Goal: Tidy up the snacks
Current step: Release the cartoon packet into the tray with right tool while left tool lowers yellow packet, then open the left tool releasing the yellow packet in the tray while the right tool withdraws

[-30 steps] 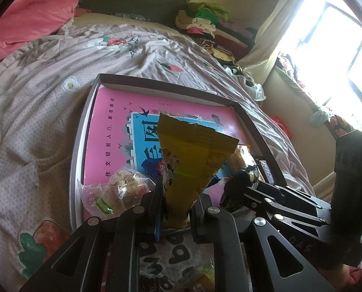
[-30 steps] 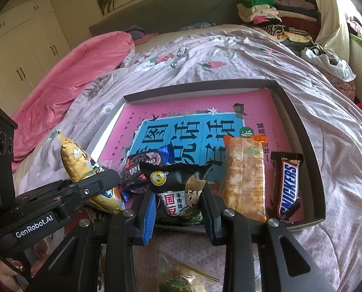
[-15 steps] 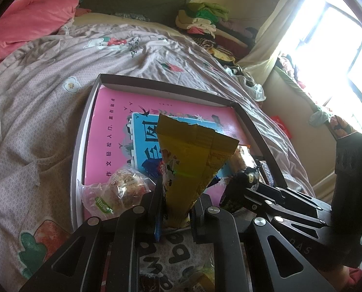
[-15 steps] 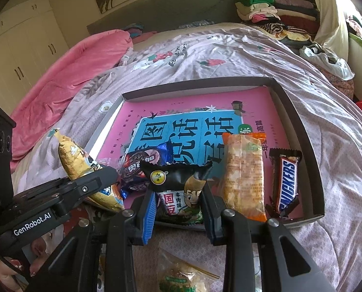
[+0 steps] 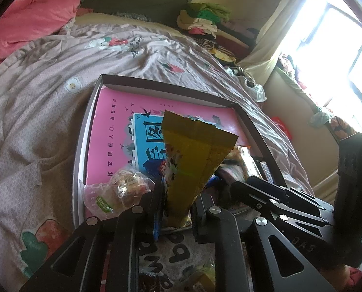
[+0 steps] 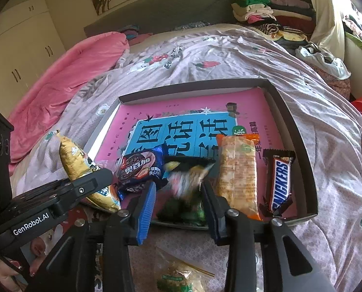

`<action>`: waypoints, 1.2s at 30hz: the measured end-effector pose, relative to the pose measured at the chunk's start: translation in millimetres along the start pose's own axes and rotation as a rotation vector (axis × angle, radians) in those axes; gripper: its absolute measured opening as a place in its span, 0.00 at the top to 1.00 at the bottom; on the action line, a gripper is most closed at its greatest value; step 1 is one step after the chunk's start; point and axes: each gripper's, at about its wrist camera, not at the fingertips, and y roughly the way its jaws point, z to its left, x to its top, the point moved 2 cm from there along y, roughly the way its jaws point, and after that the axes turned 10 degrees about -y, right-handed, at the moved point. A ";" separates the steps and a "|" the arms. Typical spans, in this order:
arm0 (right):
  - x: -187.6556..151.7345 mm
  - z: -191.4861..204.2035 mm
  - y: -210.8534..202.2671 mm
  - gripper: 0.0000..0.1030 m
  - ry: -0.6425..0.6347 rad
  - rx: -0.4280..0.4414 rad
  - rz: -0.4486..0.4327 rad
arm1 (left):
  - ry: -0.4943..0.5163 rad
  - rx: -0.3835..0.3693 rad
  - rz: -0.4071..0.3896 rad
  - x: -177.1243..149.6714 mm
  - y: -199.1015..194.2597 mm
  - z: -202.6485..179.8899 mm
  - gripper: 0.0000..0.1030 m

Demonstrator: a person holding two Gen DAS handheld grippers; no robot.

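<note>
Since the earlier frame the right gripper [image 6: 178, 202] was opening, freeing the dark packet [image 6: 185, 185], light and crinkly; left gripper [image 5: 175, 204] pinched the gold packet's [image 5: 193, 160] end

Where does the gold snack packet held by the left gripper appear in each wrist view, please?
Left wrist: gold snack packet stands centre frame, clamped between the fingers.
Right wrist: it sits at far left, above the other gripper's arm.
Shared landmark: the dark tray rim.

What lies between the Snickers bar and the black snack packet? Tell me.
In the right wrist view, an orange-ended cracker pack lies lengthwise in the tray, between the Snickers bar and the blurred black snack packet.
</note>
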 end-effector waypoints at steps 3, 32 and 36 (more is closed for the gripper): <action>0.6 0.0 -2.8 0.62 -0.002 -0.001 -0.006 | -0.002 0.000 0.001 0.3 0.1 0.1 0.81; 1.7 -5.1 -14.9 0.51 0.010 -0.026 -0.028 | -0.021 -0.014 -0.028 3.7 -9.3 1.6 0.44; 2.7 -7.0 -17.9 0.50 0.012 -0.030 -0.037 | -0.022 -0.019 -0.033 3.8 -11.2 1.0 0.43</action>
